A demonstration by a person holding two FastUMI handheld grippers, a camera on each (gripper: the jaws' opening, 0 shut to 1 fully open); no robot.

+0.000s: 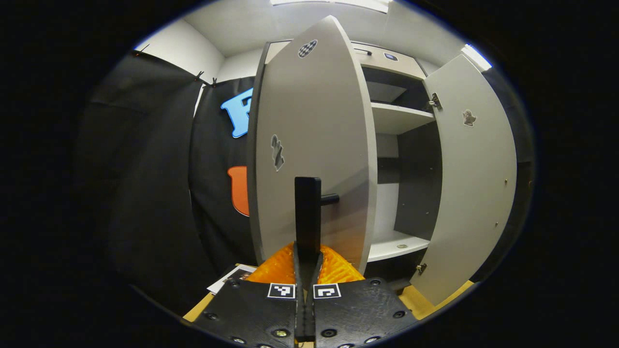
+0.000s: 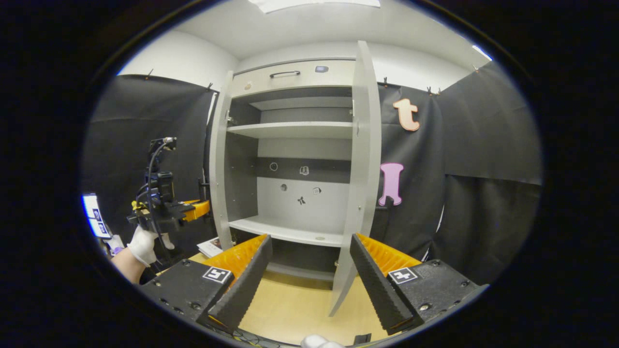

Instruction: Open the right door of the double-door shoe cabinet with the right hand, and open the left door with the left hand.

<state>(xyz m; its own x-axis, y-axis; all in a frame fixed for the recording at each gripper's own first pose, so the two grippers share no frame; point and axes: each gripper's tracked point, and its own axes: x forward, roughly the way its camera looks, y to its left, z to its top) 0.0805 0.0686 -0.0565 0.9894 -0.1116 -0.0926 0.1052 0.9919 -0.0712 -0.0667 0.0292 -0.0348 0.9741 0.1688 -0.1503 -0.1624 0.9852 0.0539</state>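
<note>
Grey laminate shoe cabinet [image 2: 295,130] stands with both doors swung out. At its left door [image 1: 309,145], the left gripper [image 1: 307,212] seems clamped on the black handle [image 1: 309,203]; a slip could let the door swing back. Beside the right door [image 2: 360,169], the right gripper [image 2: 309,270] hangs spread, empty.

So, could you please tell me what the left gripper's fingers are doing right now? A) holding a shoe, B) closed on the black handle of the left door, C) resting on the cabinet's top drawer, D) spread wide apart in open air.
B: in the left gripper view the left gripper has both fingers pressed together on the black handle of the left door.
</note>
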